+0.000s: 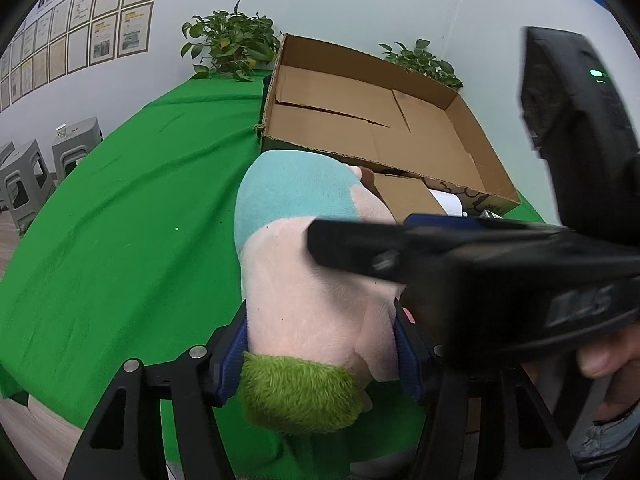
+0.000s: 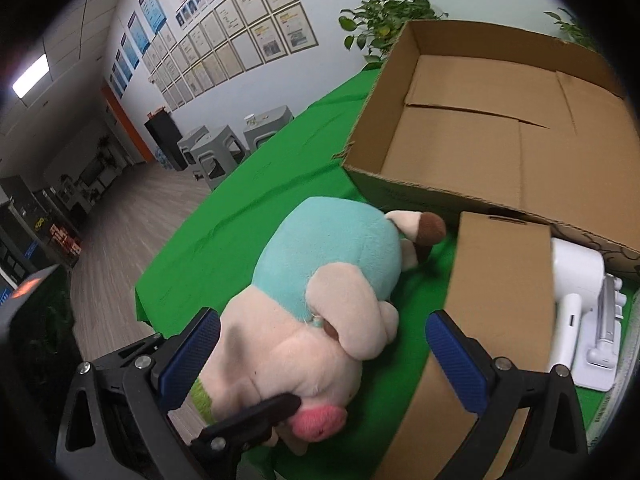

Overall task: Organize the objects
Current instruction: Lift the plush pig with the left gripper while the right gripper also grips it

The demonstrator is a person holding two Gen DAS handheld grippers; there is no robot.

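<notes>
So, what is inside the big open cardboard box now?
The cardboard box shows only its bare folded bottom flaps; nothing lies on them. Its near wall hides the strip of floor just behind it.

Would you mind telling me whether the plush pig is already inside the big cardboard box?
No, the plush pig lies on the green cloth in front of the big cardboard box, whose floor is bare.

One plush pig [image 2: 320,300], two cardboard boxes [image 2: 500,128] [image 2: 492,304], two potted plants [image 1: 232,44] [image 1: 424,60], three stools [image 2: 216,152].
</notes>
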